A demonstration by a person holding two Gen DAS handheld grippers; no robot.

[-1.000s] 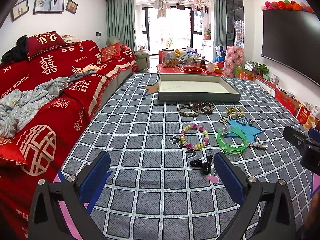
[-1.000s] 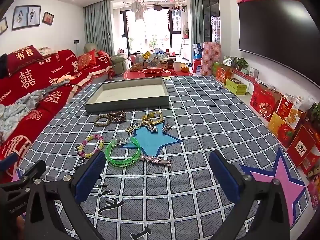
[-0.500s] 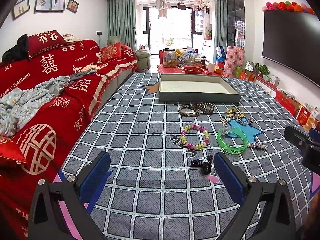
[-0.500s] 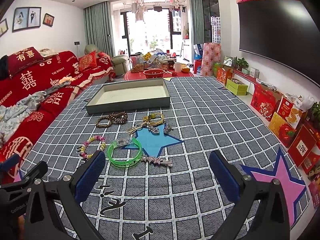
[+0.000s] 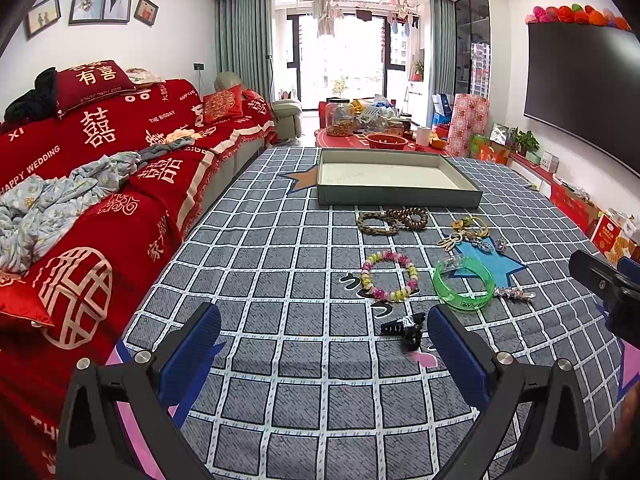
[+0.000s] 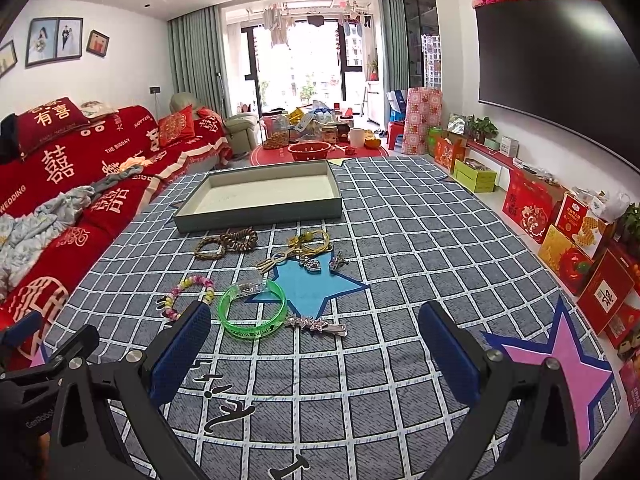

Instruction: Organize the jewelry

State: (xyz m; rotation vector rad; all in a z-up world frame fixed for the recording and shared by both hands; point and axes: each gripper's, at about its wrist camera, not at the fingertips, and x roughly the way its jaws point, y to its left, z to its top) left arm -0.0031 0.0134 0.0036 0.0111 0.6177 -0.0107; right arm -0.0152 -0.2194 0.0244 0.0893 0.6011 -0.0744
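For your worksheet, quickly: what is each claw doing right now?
Left claw: open, holding nothing.
Right claw: open, holding nothing.

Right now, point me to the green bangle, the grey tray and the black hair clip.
green bangle [image 6: 253, 312]: right wrist view, on its near rim.
grey tray [image 5: 400, 199]: left wrist view, on its front outer wall.
black hair clip [image 5: 404, 329]: left wrist view, on its body, beside the right finger of the left tool.
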